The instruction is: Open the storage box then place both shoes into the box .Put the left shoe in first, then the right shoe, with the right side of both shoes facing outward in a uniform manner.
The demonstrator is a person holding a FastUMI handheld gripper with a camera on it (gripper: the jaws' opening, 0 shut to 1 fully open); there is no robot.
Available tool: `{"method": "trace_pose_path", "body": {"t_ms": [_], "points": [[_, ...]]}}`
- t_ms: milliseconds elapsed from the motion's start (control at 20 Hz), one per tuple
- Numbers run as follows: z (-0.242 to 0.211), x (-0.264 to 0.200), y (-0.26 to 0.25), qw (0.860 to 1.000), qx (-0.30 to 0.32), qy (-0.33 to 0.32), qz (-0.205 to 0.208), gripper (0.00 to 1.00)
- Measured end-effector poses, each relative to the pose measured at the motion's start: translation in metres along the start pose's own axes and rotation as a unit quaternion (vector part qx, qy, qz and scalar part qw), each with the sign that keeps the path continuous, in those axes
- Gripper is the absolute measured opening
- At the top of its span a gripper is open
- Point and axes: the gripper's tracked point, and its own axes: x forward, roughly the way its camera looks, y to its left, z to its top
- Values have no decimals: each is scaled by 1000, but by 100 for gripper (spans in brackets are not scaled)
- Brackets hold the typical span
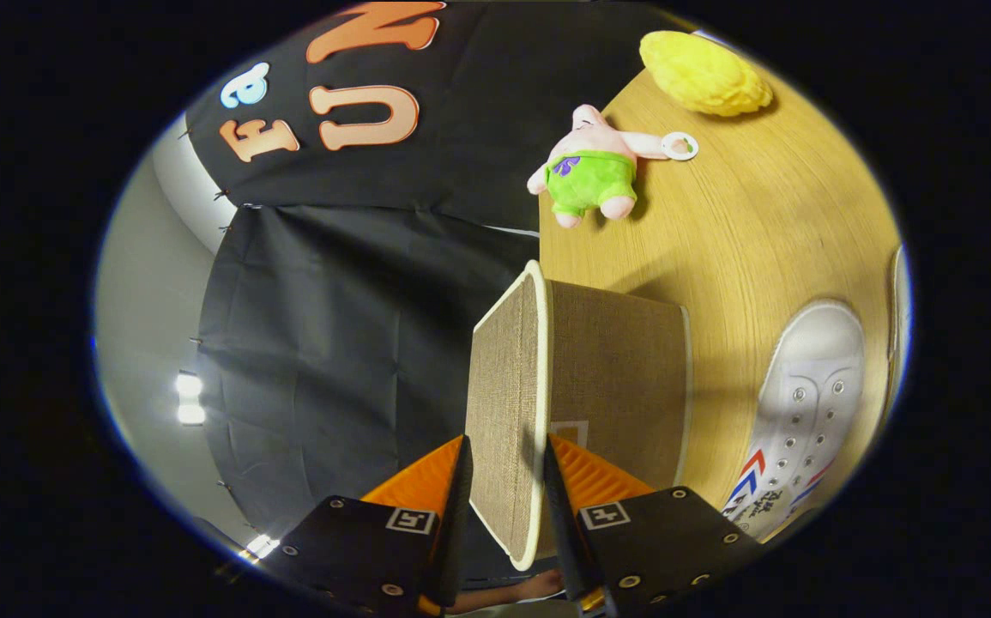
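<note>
The storage box point(619, 378) is brown woven fabric with cream trim and stands on the wooden table point(761, 232). Its lid point(504, 386) is swung up on edge, away from the box body. My gripper point(505, 481) is shut on that lid, one finger pressing each face near its free rim. A white lace-up shoe point(808, 403) with red and blue stripes lies on the table beside the box, toe pointing away from me. Just past it, a sliver of a second white shoe point(898, 300) shows. The lid hides the inside of the box.
A pink plush toy in green shorts point(591, 167) lies on the table beyond the box, with a white ring point(679, 146) next to it. A yellow fluffy object point(705, 73) sits farther back. The black cloth wall point(332, 326) hangs beyond the table edge.
</note>
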Motion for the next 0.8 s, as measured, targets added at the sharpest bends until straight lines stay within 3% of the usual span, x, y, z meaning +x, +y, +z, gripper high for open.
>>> {"method": "trace_pose_path", "body": {"t_ms": [150, 250, 350, 550, 800], "points": [[-8, 5, -12, 999, -3, 7, -39, 22], [-8, 3, -2, 999, 5, 13, -35, 9], [-4, -4, 14, 999, -8, 11, -32, 3], [10, -7, 70, 1000, -22, -8, 3, 3], [18, 21, 139, 997, -71, -8, 16, 3]]}}
